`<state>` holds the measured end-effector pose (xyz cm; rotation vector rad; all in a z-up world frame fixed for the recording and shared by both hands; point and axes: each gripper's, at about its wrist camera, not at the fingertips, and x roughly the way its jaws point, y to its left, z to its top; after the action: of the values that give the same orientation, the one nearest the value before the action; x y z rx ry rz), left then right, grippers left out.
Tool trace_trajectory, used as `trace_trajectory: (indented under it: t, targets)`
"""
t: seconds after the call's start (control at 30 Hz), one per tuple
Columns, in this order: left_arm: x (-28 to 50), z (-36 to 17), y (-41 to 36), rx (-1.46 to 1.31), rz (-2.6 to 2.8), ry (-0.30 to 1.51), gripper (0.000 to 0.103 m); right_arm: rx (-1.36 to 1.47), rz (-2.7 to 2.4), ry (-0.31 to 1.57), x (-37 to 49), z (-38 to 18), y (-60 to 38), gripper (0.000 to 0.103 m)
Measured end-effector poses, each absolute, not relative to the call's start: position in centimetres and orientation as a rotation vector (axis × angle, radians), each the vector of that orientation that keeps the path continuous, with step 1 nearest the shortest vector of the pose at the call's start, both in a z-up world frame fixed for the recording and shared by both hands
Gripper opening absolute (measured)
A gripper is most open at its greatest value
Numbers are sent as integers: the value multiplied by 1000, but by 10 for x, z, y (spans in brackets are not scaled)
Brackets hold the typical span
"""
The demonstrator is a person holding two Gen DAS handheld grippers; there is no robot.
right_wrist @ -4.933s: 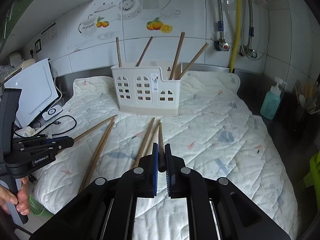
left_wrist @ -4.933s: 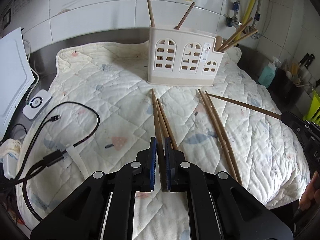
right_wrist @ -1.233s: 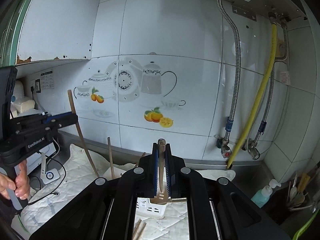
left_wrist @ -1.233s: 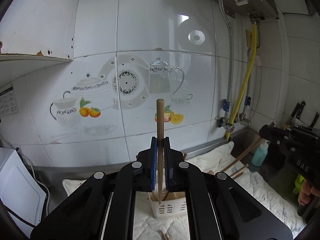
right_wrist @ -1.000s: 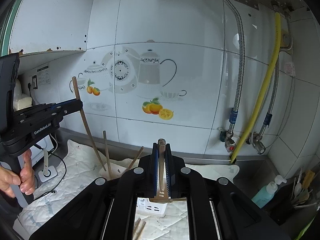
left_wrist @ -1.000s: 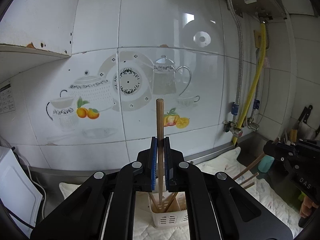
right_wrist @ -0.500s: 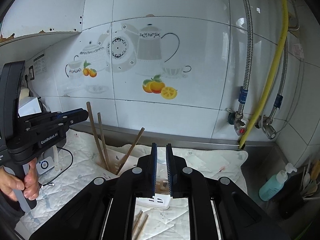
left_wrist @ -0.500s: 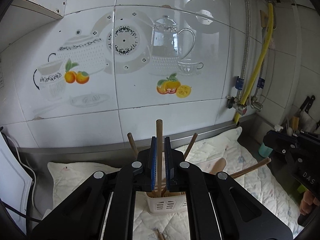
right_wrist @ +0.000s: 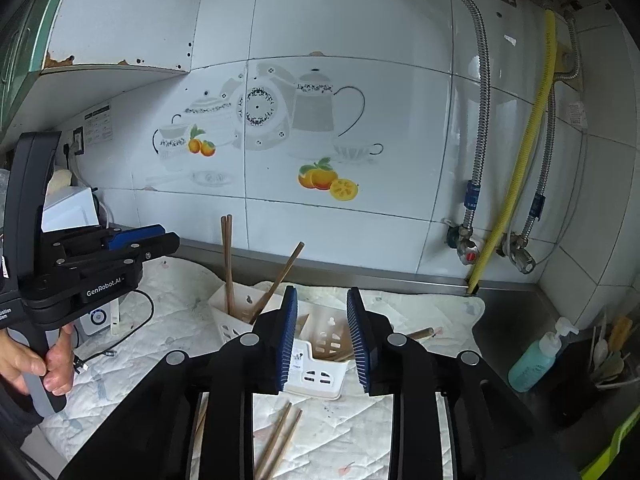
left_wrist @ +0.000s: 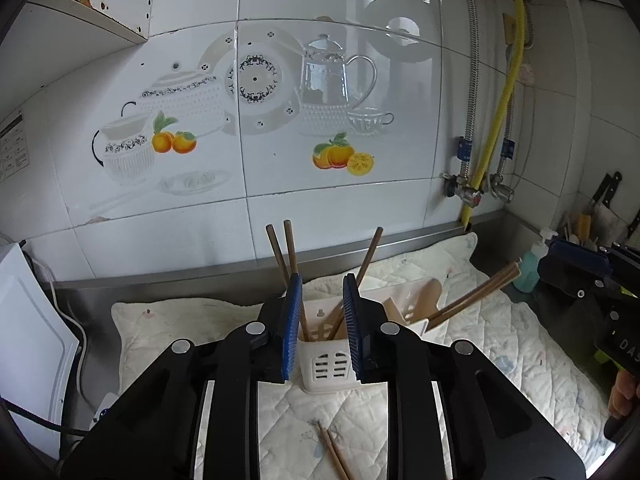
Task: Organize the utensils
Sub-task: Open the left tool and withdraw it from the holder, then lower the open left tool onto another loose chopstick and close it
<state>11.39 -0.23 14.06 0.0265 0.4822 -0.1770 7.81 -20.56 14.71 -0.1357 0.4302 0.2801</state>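
A white plastic utensil holder [left_wrist: 330,364] stands on the quilted cloth [left_wrist: 520,360] and holds several brown wooden chopsticks [left_wrist: 290,256] and a wooden spoon [left_wrist: 430,294]. My left gripper [left_wrist: 320,312] is open and empty just above the holder. My right gripper [right_wrist: 322,326] is open and empty above the holder [right_wrist: 320,372], where chopsticks [right_wrist: 227,256] stand upright. Loose chopsticks [left_wrist: 334,454] lie on the cloth in front of the holder; they also show in the right wrist view [right_wrist: 280,436]. The left gripper [right_wrist: 136,238] appears at the left of the right wrist view.
The tiled wall [left_wrist: 280,120] rises right behind the counter. A yellow gas hose [right_wrist: 516,176] and valves hang at the right. A blue soap bottle [right_wrist: 536,356] and a dark utensil pot [right_wrist: 604,364] stand at the far right. A white appliance [left_wrist: 24,340] and cables [right_wrist: 132,332] sit left.
Both grippers have opened. The left let go of its chopstick, which now stands in the holder. Both have lowered toward the holder.
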Motion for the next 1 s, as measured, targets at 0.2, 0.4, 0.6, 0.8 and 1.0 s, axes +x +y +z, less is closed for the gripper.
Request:
trace_trajectory:
  t: [0.2, 0.4, 0.6, 0.8, 1.0]
  targets:
    - [85, 126, 4, 22, -167, 485, 39, -139, 284, 444, 52, 124, -199, 28]
    - [61, 102, 10, 34, -150, 508, 50, -156, 254, 464, 31, 97, -194, 34]
    - [44, 80, 19, 3, -143, 551, 53, -145, 235, 482, 15, 76, -193, 34]
    - [30, 59, 23, -1, -128, 592, 53, -138, 221, 507, 4, 59, -193, 34]
    - [19, 37, 27, -21, -120, 633, 53, -134, 205, 528, -5, 41, -195, 34]
